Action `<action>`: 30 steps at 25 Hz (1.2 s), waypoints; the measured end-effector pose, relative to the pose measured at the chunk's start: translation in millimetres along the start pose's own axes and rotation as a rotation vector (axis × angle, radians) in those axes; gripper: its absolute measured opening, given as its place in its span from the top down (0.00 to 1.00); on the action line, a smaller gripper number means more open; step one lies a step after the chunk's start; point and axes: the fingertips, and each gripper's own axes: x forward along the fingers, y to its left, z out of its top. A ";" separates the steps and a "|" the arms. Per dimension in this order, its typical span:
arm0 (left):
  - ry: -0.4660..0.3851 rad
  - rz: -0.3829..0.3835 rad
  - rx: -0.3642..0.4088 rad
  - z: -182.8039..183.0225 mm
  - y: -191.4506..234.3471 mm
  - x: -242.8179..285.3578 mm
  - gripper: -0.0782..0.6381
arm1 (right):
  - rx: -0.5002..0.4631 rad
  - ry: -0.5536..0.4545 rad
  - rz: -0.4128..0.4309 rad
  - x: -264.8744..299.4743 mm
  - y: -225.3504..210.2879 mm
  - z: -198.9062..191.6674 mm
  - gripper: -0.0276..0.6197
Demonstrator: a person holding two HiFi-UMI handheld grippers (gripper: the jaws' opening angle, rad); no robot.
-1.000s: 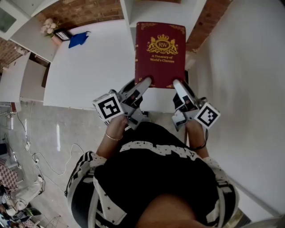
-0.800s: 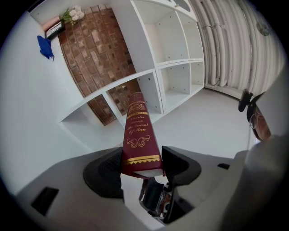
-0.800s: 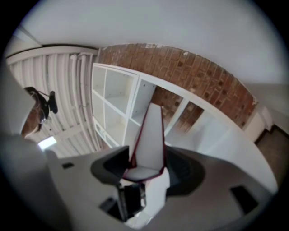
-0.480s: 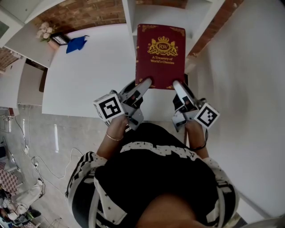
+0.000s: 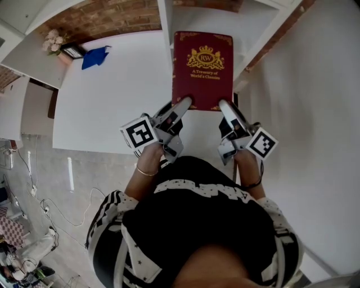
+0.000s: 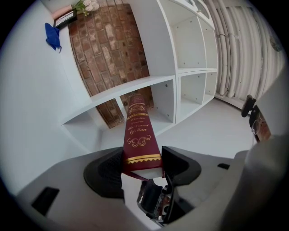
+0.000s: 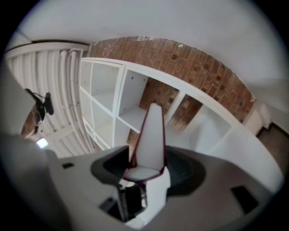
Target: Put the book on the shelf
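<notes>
White cubby shelf (image 5: 166, 17) across top of frame. Maroon "Treasury of World's Classics" book (image 5: 202, 70) held at upper centre, near the shelf, not on it. Left gripper (image 5: 183, 107) jaws clamped on spine corner, right gripper (image 5: 225, 108) jaws on page-edge corner. Risk: near-edge grip only, so possible droop or snag on shelf divider.

"where could a gripper pass here?"
"straight ahead. the shelf (image 6: 135, 85) faces the book (image 5: 202, 70) with open-fronted compartments, brick wall (image 6: 108, 49) behind the low ones."
"what's in the way?"
"an upright divider (image 6: 163, 97) just beside the book's far end, and a board edge (image 6: 104, 92) crossing there. a white wall (image 5: 315, 112) hems the right gripper (image 5: 225, 106); the left gripper (image 5: 184, 103) has a white surface (image 5: 112, 90) alongside."
</notes>
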 end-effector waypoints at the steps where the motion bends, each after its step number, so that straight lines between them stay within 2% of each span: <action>1: -0.002 0.000 -0.007 -0.5 0.3 0.0 0.50 | -0.002 0.001 -0.001 -0.1 0.0 0.2 0.55; 13: -0.023 0.017 -0.052 1.1 1.8 -1.6 0.51 | -0.007 0.022 -0.017 0.2 2.1 -0.9 0.55; 20: -0.046 0.007 -0.079 4.5 -0.6 -2.4 0.51 | -0.037 0.044 0.002 3.4 6.9 -0.5 0.55; 25: -0.062 -0.001 -0.091 6.5 -0.6 -2.4 0.52 | -0.103 0.059 0.012 3.3 8.9 0.5 0.53; 30: -0.076 -0.006 -0.086 11.5 -2.3 -5.2 0.52 | -0.235 0.044 -0.016 -5.8 15.4 11.7 0.53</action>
